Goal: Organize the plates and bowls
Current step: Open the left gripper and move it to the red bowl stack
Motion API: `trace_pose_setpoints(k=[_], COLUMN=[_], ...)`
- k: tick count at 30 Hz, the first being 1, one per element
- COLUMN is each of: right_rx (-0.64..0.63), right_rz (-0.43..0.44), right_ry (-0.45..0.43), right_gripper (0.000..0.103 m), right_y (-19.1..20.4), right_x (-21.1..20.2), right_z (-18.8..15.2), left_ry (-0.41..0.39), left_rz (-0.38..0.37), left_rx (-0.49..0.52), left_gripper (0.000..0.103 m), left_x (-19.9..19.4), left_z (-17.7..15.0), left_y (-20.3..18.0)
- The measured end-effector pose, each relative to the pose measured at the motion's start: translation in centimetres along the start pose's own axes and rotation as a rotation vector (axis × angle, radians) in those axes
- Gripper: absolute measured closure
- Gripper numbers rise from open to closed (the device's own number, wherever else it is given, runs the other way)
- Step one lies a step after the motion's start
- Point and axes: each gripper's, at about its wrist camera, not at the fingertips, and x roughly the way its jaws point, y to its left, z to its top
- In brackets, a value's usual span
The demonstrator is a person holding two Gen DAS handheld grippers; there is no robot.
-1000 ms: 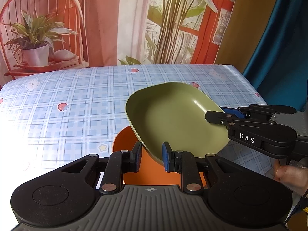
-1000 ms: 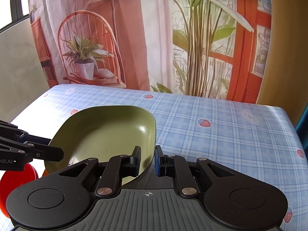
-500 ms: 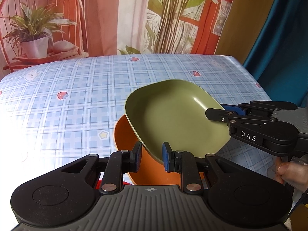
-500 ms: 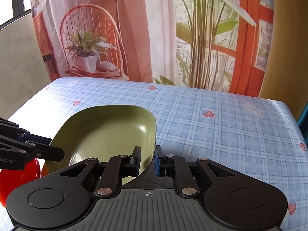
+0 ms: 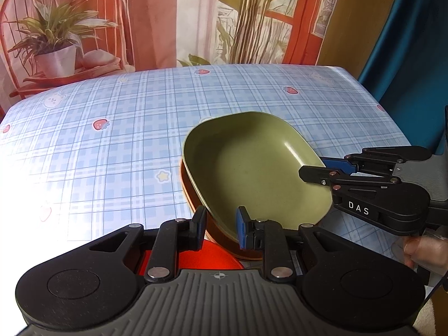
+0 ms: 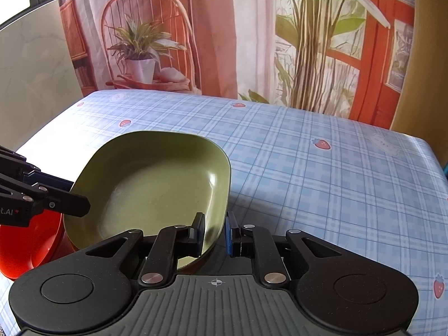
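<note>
A green squarish bowl [image 5: 252, 173] is held by both grippers. My left gripper [image 5: 219, 228] is shut on its near rim. My right gripper [image 6: 214, 233] is shut on its right rim and also shows in the left wrist view [image 5: 322, 169]. The green bowl [image 6: 151, 187] sits low in an orange-brown bowl [image 5: 187, 187], whose rim shows just under it. A red plate [image 5: 207, 260] lies beneath them and shows at the left in the right wrist view [image 6: 30, 240]. My left gripper's fingers [image 6: 56, 201] show there too.
The table [image 5: 112, 145] has a blue plaid cloth with strawberry prints. A printed backdrop with a chair and plants hangs behind its far edge. A teal curtain [image 5: 414, 42] hangs at the right.
Both grippers have lowered the green bowl toward the orange-brown bowl; it now sits almost nested in it. The red plate has come into view below.
</note>
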Motion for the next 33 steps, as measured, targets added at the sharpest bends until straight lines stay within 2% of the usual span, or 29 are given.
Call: trace_pose_setpoints(k=[15, 20, 33], right_rx=[-0.018, -0.029, 0.009], right_rz=[-0.038, -0.053, -0.086], right_ry=[0.019, 0.015, -0.05], right_gripper=[0.085, 0.081, 0.076], right_y=[0.9, 1.3, 1.4], right_x=[0.3, 0.1, -2.7], right_z=[0.0, 0.3, 1.3], left_ry=[-0.01, -0.049, -0.14], left_rz=[-0.011, -0.007, -0.008], left_rx=[0.001, -0.003, -0.018], left_gripper=[0.078, 0.064, 0.064], left_x=[0.1, -0.5, -2.9], left_z=[-0.4, -0.3, 0.4], left_y=[0.0, 0.1, 0.1])
